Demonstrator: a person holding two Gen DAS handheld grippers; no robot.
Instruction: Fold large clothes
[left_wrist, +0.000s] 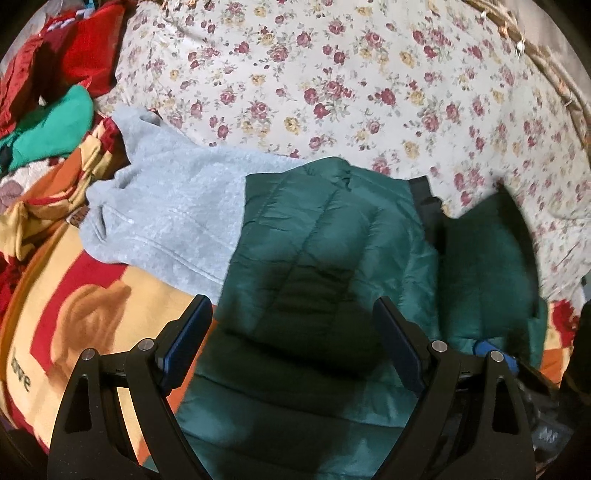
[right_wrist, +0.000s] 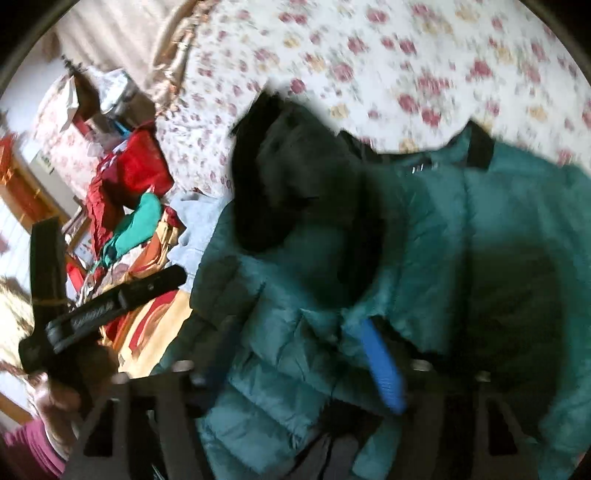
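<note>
Down, by the look of it, fills the green quilted jacket (left_wrist: 325, 266) that lies on the bed, partly on the floral sheet (left_wrist: 332, 74) and partly on a red and yellow blanket (left_wrist: 74, 295). I would judge it light, soft and puffy, with a slick shell that will spring back and slide unless it is pinched at a seam, hem or cuff instead of on a fat quilted panel. The left gripper (left_wrist: 291, 332) hovers just above the jacket's body with its jaws spread wide and nothing between them. The right gripper (right_wrist: 295, 365) is blurred; jacket fabric bunches between its blue pad and the other side, so it looks closed on a fold of the jacket, near the dark collar (right_wrist: 295, 184). A light grey fleece garment (left_wrist: 166, 218) lies beside the jacket, its edge tucked under the green one. Count: one green jacket, one grey fleece, and at the far left a heap of red and bright green clothes (left_wrist: 48, 92) too tangled to number. Two grippers in all.
</note>
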